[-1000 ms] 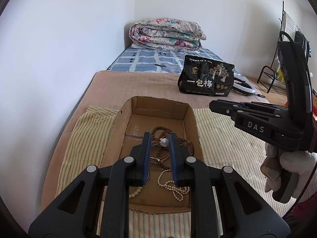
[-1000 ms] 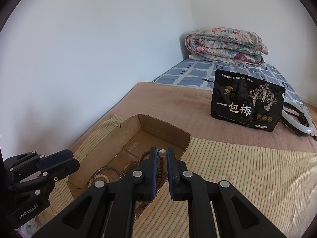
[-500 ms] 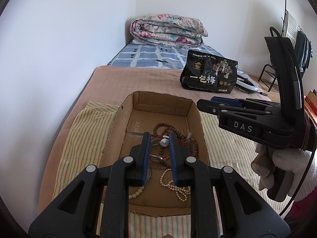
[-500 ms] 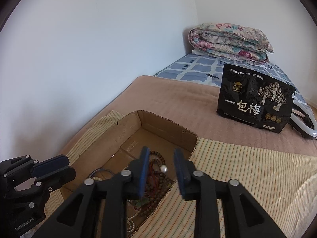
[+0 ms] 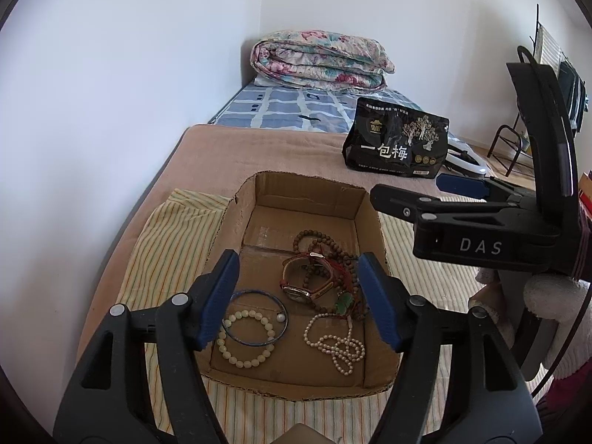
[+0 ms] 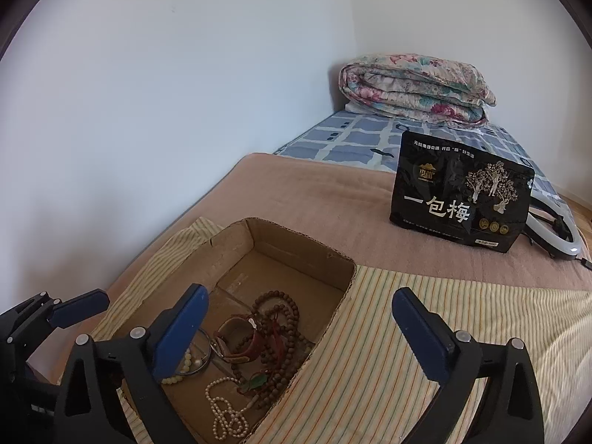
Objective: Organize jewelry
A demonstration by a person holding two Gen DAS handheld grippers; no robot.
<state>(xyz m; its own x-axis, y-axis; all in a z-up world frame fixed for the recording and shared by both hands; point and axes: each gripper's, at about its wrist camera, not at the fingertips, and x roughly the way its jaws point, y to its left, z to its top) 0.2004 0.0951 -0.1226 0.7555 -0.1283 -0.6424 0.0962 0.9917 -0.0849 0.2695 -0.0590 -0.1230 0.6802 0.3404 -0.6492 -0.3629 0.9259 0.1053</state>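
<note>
An open cardboard box sits on a striped cloth on the bed. Inside lie a brown wooden bead strand, a leather-strap watch, a blue bangle, a pale bead bracelet, a white pearl necklace and a small white pearl. My left gripper is open and empty above the box's near half. My right gripper is open and empty above the box's right wall; it also shows in the left wrist view.
A black snack bag stands on the brown blanket behind the box, with a white ring light beside it. A folded floral quilt lies at the far end. The wall runs along the left. A metal rack stands at far right.
Both grippers were shut, each on a small white pearl; both have opened wide. A pearl now lies in the box by the blue bangle.
</note>
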